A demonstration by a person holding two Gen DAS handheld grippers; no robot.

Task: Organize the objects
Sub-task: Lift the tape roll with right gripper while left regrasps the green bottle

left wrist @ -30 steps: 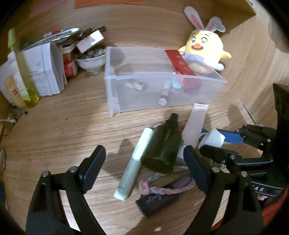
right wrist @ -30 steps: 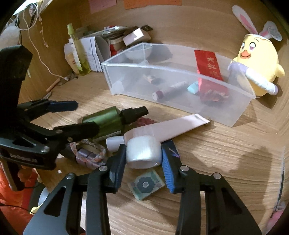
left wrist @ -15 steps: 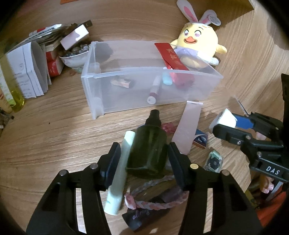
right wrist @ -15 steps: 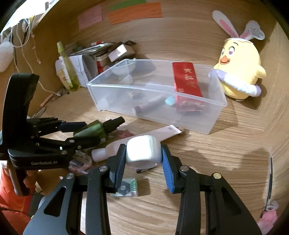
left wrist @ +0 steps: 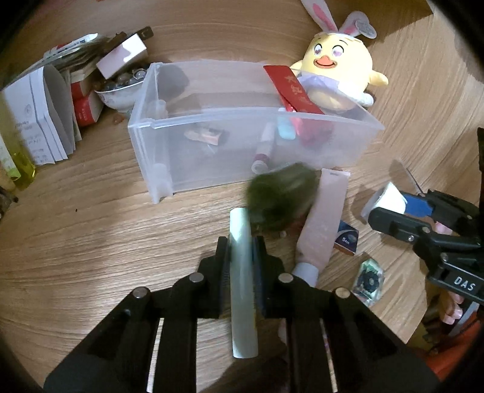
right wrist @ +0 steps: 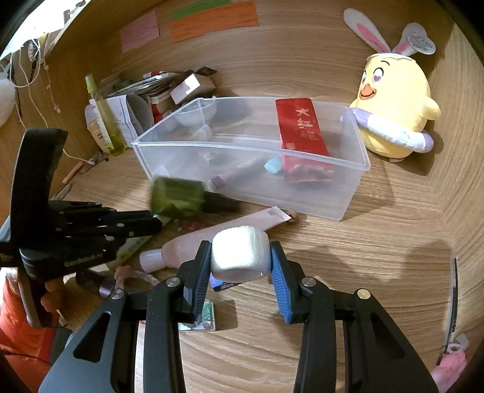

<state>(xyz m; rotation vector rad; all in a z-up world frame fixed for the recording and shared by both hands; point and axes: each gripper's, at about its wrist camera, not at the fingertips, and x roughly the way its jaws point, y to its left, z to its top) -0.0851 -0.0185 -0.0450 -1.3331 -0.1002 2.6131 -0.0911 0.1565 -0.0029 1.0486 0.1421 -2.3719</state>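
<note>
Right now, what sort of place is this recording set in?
Probably a home desk or study nook: a wooden desktop with sticky notes on the wooden back panel, a chick plush toy, and a clear bin holding small household items.

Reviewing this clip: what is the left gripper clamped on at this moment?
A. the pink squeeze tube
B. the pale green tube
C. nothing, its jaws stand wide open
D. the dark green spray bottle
B. In the left wrist view the left gripper has its jaws shut on the pale green tube, while the dark green spray bottle lies blurred beyond its fingertips, outside the grip.
</note>
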